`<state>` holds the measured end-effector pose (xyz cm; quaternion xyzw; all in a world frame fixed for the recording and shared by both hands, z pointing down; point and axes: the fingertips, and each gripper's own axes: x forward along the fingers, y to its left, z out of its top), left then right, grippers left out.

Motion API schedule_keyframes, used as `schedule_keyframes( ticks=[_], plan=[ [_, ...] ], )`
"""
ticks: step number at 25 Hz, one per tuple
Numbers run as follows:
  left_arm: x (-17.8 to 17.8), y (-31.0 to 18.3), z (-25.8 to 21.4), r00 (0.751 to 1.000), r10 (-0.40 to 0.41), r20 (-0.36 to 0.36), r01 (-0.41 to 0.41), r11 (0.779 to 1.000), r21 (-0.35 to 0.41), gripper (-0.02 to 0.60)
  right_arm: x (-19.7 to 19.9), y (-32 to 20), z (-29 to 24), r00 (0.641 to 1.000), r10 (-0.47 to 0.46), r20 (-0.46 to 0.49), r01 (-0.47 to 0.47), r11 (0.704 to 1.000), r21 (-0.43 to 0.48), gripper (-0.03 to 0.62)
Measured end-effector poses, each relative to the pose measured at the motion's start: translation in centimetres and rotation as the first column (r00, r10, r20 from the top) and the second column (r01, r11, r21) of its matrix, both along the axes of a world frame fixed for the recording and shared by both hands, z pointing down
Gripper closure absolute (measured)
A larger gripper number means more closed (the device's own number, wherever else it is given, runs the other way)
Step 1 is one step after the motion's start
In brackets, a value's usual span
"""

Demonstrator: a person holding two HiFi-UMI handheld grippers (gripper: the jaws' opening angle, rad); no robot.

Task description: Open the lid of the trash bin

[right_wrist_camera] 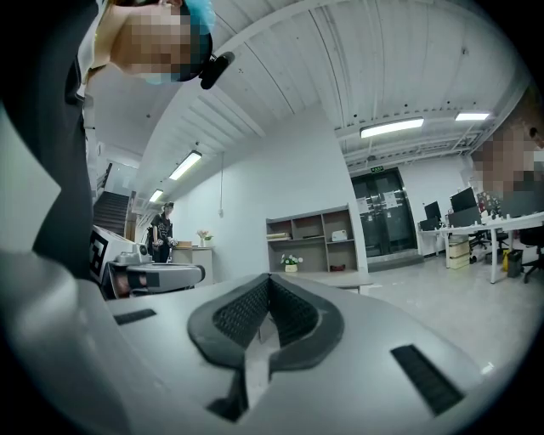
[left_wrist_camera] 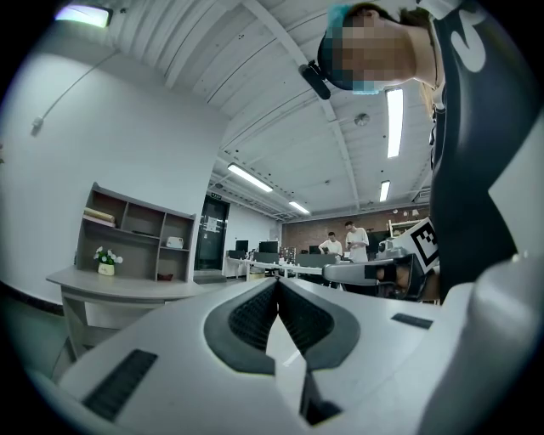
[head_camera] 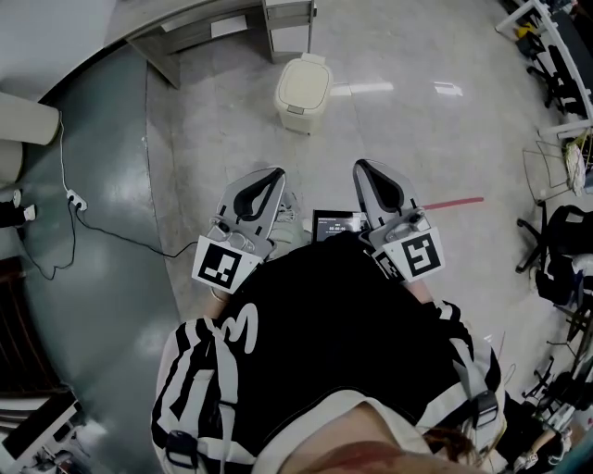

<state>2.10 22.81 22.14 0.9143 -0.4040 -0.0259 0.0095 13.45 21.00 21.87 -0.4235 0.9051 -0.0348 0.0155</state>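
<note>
In the head view, the cream plastic trash bin (head_camera: 298, 107) at upper centre is judged light, its lid (head_camera: 304, 81) best lifted at the edge; the left gripper (head_camera: 275, 174) and right gripper (head_camera: 361, 168) are held closed, empty.

The trash bin (head_camera: 302, 91) stands on the floor (head_camera: 417, 139) at twelve o'clock, well ahead of the left gripper (head_camera: 271, 178) and right gripper (head_camera: 366, 169), which are side by side. A bench (head_camera: 190, 28) stands at eleven o'clock and a power strip (head_camera: 74, 199) lies at nine.

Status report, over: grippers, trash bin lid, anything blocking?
Left hand-held gripper shut, empty; right hand-held gripper shut, empty; both close to body. Trash bin ahead on floor, lid down, untouched. No obstacle seen between.
</note>
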Motion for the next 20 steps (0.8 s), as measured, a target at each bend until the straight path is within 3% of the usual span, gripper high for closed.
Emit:
schedule_keyframes(
  ticks=[20],
  plan=[
    [-0.5,-5.0,0.2,1.000,0.019,-0.004,-0.019,1.000,-0.007,0.574,-0.9,-4.6,0.1,1.000,0.008,-0.008,-0.008,1.000,-0.006,0.586]
  ],
)
